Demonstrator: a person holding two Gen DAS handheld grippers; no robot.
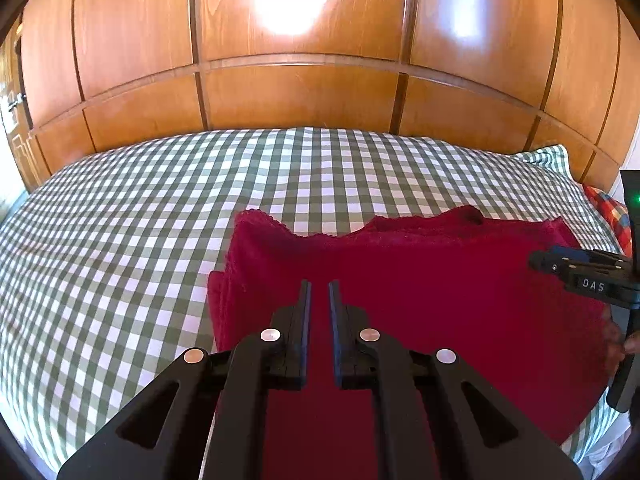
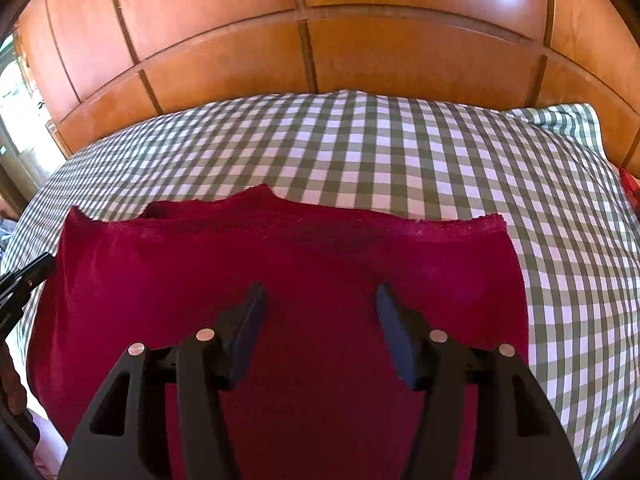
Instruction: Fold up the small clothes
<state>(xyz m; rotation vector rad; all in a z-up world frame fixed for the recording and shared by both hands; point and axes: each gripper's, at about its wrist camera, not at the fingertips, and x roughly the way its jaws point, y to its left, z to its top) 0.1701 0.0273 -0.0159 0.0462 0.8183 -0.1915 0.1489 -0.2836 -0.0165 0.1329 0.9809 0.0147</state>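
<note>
A dark red knitted garment [image 1: 420, 280] lies folded on the checked bedspread [image 1: 160, 200]; it also shows in the right wrist view [image 2: 280, 264]. My left gripper [image 1: 320, 286] hovers over the garment's left part, jaws nearly closed with a narrow gap and nothing between them. My right gripper [image 2: 320, 290] hovers over the garment's middle, jaws wide apart and empty. The right gripper's body shows at the right edge of the left wrist view [image 1: 592, 276]. The left gripper's tip shows at the left edge of the right wrist view [image 2: 24, 276].
A green and white checked bedspread [image 2: 440, 160] covers the bed. A wooden panelled headboard [image 1: 300, 92] stands behind. A checked pillow [image 1: 548, 156] and a multicoloured plaid cloth [image 1: 612, 208] lie at the far right.
</note>
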